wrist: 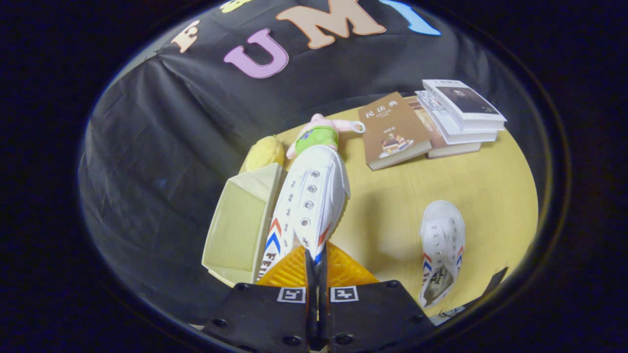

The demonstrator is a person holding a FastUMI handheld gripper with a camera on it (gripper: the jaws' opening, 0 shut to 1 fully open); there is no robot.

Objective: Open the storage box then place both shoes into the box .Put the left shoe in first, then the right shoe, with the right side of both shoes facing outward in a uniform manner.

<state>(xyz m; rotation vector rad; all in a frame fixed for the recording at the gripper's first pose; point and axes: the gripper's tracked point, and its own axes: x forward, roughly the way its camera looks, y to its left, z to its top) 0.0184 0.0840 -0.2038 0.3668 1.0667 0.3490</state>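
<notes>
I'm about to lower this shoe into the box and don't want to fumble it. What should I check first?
1. Grip: gripper shut on the held shoe at its collar: ok.
2. Storage box open: ok.
3. Inside of the box free of things: ok for the part in view.
4. Shoe over the opening: not ok, it hangs along the box's rim.
5. This is the left shoe: cannot tell.
6. Second shoe waiting on the table, apart from the box: ok.

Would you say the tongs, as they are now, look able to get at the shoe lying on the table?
Probably not yet: the tongs are shut on the other shoe, held up beside the open storage box. The table shoe itself lies uncovered.
</notes>
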